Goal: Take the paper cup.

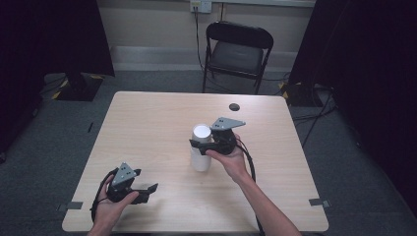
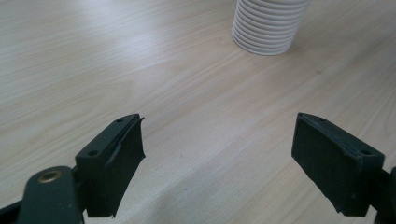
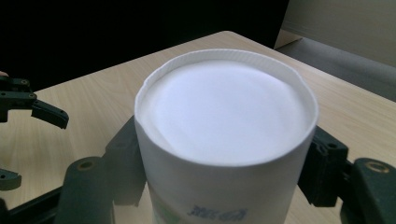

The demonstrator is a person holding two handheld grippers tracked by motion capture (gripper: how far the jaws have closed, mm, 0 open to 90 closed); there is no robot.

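Fingers first: my right gripper [image 3: 219,186] has both black jaws pressed flat vs the sides of the white cup stack [image 3: 224,140], one jaw each side, clamped just under the top rim. No gap visible btw pads and cup wall in the right gripper view, so I read it as a firm hold on the stack. Top face of the stack is a plain white disc w/ a ribbed rim; some blue print shows low on the wall, too cut off to read.

From the high view the cup stack [image 1: 200,147] stands upright on the wooden table [image 1: 147,128], roughly mid-table, slightly right of centre. Right gripper [image 1: 199,144] comes at it from the right side, hand [image 1: 228,160] wrapped round the body, grey three-cornered plate on top, cable trailing back along the forearm.

My left gripper [image 2: 217,154] is wide apart, nothing btw the jaws, just bare tabletop under them. In its own view the ribbed base of the stack [image 2: 268,25] sits well ahead, upper right, apart from the jaws. High view puts the left gripper [image 1: 150,189] near the front-left corner of the table, held low in the left hand [image 1: 115,204], pointing right toward the stack, well apart from it.

Other bits: small dark round thing [image 1: 234,106] on the table near the far edge, can't tell what it is. Black folding chair [image 1: 238,49] beyond the table, by the wall.
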